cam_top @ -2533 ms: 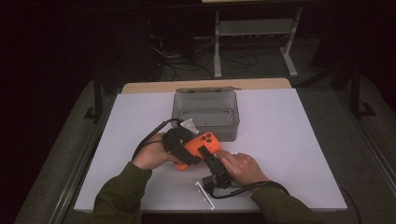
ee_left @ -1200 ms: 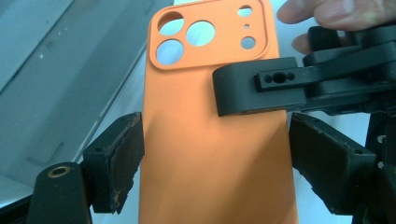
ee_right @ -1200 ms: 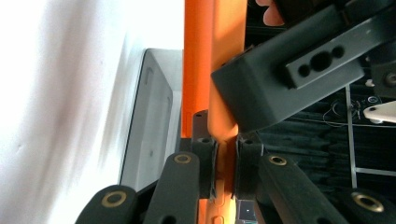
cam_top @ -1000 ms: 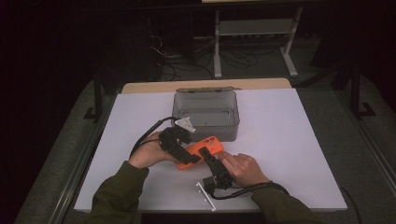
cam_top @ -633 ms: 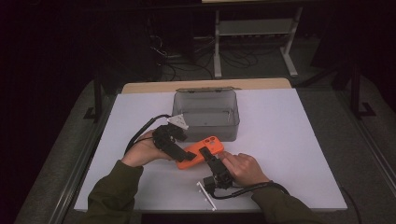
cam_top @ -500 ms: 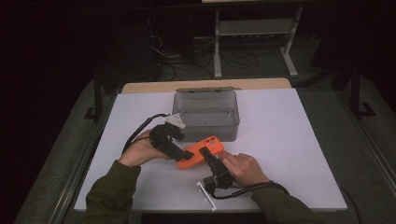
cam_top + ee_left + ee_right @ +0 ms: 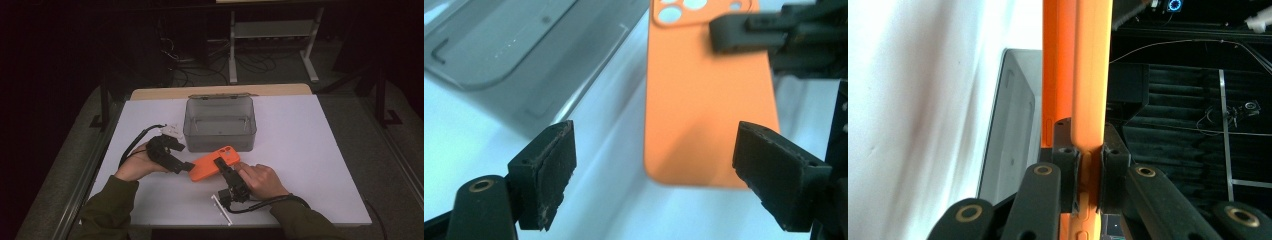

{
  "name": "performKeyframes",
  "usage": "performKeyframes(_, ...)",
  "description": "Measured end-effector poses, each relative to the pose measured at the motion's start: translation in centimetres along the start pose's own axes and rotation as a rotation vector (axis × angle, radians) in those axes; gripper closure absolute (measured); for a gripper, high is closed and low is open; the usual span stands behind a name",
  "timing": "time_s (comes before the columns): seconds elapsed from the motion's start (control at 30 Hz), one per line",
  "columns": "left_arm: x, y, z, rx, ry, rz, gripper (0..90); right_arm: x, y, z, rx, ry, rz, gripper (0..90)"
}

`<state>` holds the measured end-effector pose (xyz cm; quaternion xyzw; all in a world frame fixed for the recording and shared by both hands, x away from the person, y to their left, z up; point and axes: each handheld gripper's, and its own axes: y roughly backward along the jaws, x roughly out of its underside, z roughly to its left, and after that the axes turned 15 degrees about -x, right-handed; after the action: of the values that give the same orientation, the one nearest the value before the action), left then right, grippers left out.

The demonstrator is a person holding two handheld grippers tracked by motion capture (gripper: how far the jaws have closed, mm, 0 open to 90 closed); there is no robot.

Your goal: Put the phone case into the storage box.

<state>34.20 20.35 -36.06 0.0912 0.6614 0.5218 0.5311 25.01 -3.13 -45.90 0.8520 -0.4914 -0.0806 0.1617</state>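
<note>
An orange phone case [image 7: 206,168] lies just in front of the grey box, camera holes toward the box. My right gripper [image 7: 220,163] is shut on the case's near edge; in the right gripper view its jaws [image 7: 1083,155] pinch the case [image 7: 1078,75] edge-on. My left gripper [image 7: 187,167] sits at the case's left end. In the left gripper view its jaws [image 7: 654,170] stand wide apart and touch nothing. The case [image 7: 709,100] lies just beyond them, with the right gripper [image 7: 774,35] clamped on its far end.
An open translucent grey box [image 7: 220,141] stands at the table's middle back, also seen as the grey box [image 7: 499,50] and the grey box [image 7: 1013,125] in the gripper views. A small white stick [image 7: 222,207] lies near the front edge by the right forearm.
My left gripper has drawn back to the left, off the case, and now sits at its left end. The right gripper and the case have stayed put.
</note>
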Motion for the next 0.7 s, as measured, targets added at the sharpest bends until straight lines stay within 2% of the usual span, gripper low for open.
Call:
performKeyframes(0.17,2.1,0.0,0.3,-0.018,0.018,0.013,16.4,0.0,0.0,0.0,-0.002,0.003,0.001,80.8)
performKeyframes(0.33,3.9,0.0,0.5,-0.048,0.032,-0.007,13.9,0.1,0.0,-0.1,0.001,0.003,0.001,80.8)
performKeyframes(0.47,5.2,-0.5,0.1,-0.090,0.042,-0.022,9.8,0.1,0.0,-0.2,0.003,0.002,0.001,80.8)
performKeyframes(0.6,6.5,-1.1,-0.6,-0.112,0.053,-0.037,2.6,0.2,0.0,-0.2,0.008,-0.007,0.002,80.8)
performKeyframes(0.7,7.3,-1.3,-1.1,-0.126,0.051,-0.057,1.2,0.3,0.1,-0.3,0.009,-0.012,0.002,80.8)
